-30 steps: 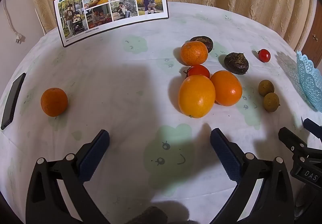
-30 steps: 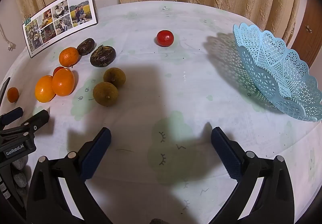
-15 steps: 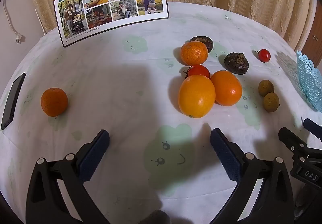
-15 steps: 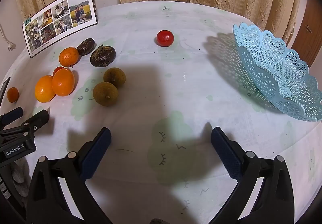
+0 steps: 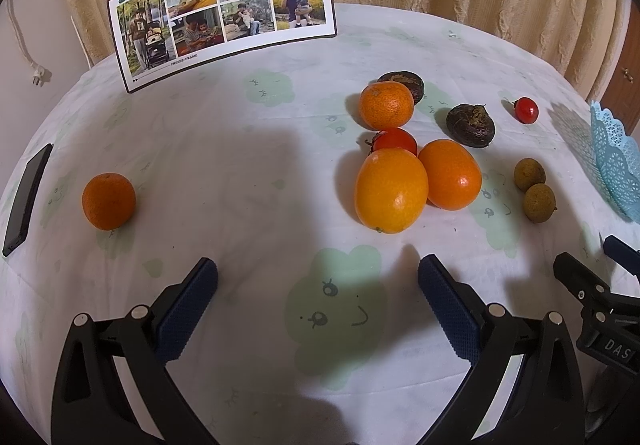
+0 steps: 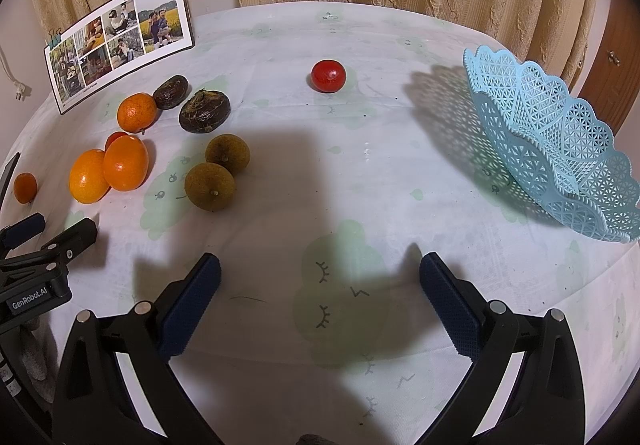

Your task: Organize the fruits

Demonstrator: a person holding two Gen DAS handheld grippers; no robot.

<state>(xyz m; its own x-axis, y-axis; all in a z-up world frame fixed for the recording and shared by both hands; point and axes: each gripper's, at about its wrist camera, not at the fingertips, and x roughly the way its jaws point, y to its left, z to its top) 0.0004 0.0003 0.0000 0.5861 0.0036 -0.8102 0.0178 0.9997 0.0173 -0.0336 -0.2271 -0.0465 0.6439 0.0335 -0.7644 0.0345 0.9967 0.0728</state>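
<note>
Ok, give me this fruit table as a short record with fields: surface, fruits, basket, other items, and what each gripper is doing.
surface: round table under a pale printed cloth
fruits: two big oranges touching; red tomato behind them; tangerine; two dark fruits; two brown fruits; lone cherry tomato; lone small orange far left
basket: blue lattice basket, tilted, no fruit visible inside
other items: photo card standing with clips; black phone at left edge
left gripper: open, holding nothing
right gripper: open, holding nothing
</note>
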